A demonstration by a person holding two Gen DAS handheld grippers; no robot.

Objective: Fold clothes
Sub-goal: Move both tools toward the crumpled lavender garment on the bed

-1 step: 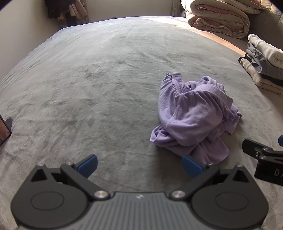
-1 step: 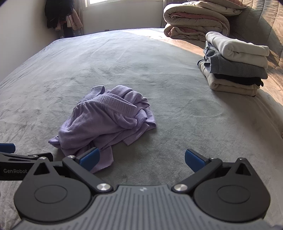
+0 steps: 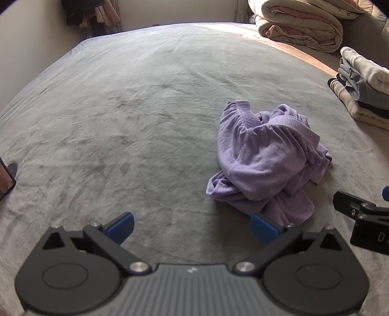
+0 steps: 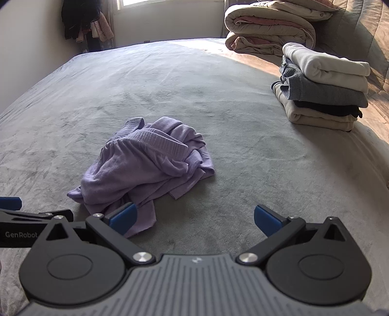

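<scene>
A crumpled lilac garment [image 3: 265, 160] with a ribbed waistband lies in a heap on the grey bed cover [image 3: 121, 109]. In the left wrist view it sits ahead and to the right of my left gripper [image 3: 192, 227], which is open with nothing between its blue pads; the right pad [image 3: 263, 228] is close to the heap's near hem. In the right wrist view the garment [image 4: 145, 167] lies ahead and to the left of my right gripper [image 4: 194, 218], also open and empty; its left pad [image 4: 122, 217] overlaps the near edge of the cloth. Each gripper shows at the edge of the other's view.
A stack of folded clothes [image 4: 323, 90] in white, grey, black and beige stands at the right of the bed. Behind it lies a folded quilt [image 4: 267, 26]. Clothes [image 4: 82, 21] hang in the far left corner. A dark flat object [image 3: 6, 177] sits at the left edge.
</scene>
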